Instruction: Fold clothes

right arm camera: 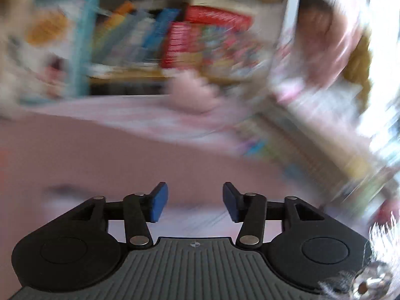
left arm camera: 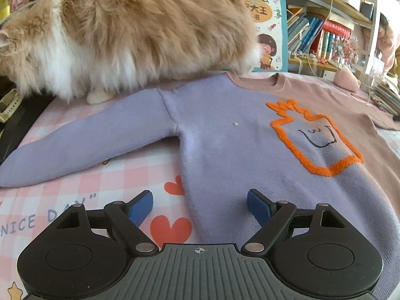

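Observation:
A sweater [left arm camera: 225, 135], lilac on its left half and dusty pink on its right, lies flat on the bed with an orange outlined figure [left arm camera: 315, 137] on its chest. Its lilac sleeve [left arm camera: 82, 145] stretches out to the left. My left gripper [left arm camera: 200, 206] hovers over the sweater's lower left edge, open, with nothing between its blue pads. The right wrist view is heavily blurred. There my right gripper [right arm camera: 195, 201] stands open above the pink part of the sweater [right arm camera: 125, 155], with no cloth between its pads.
A fluffy ginger and white cat [left arm camera: 130, 30] sits on the bed at the sweater's left shoulder, one paw beside the sleeve. The bedsheet [left arm camera: 130, 175] is pink check with red hearts. Bookshelves [left arm camera: 325, 32], a picture book [left arm camera: 268, 30] and a person [left arm camera: 388, 42] stand behind.

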The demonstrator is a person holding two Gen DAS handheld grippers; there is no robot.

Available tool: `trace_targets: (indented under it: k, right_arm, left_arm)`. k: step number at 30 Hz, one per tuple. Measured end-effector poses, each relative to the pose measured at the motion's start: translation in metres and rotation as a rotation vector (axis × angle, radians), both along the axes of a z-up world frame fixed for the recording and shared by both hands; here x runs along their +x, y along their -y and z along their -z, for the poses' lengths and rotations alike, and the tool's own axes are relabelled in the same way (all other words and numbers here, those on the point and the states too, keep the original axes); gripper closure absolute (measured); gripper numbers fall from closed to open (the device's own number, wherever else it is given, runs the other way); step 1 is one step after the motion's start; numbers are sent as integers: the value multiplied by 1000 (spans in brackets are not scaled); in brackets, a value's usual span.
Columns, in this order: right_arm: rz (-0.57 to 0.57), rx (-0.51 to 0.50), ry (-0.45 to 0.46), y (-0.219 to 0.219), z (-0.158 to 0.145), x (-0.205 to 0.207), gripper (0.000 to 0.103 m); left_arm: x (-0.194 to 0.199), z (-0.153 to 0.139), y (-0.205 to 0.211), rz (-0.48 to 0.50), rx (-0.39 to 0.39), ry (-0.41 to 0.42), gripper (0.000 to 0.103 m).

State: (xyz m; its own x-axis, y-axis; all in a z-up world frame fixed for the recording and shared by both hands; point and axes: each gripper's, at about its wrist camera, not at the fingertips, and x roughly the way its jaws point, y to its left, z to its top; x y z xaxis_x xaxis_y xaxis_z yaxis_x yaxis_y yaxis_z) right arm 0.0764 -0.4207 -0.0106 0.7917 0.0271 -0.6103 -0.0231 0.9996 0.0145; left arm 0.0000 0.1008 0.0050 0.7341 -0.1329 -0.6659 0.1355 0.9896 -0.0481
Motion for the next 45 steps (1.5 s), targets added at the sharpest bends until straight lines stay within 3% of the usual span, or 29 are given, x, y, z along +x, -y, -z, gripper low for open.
trace_targets:
  k: [4,6,8,13,17,19,26,45]
  right_arm:
    - [-117,240,-69,-8,2,-59,52]
    - [-127,319,-86,-10,6,-79,52]
    - [-127,361,-99,-13,9,-92,52]
    - [-159,371,-127,-34,12,-99,59]
    - [-199,290,-150,-56,19,-100,85]
    - [-211,230,-138,-64,19,-102,92]
    - [-283,130,-182,-75,13,-119,93]
    - [-271,112,-182,-74,13,-125,93]
  left_arm:
    - [-3,-1,-9,4,-67,3,26]
    - [-4,-2,-13,0,-99,3,39]
    - [-4,-3,-18,-7,-136,2,59]
    - [-2,2,-30,-30,-270,-1,74]
    - [-1,4,-32,-52,-265,-1,96]
    - [0,4,-33,-55,-259,-4,97]
    - [-2,1,-26,-32,-217,-12,98]
    - [-10,-4,-20,19,-140,-36,98]
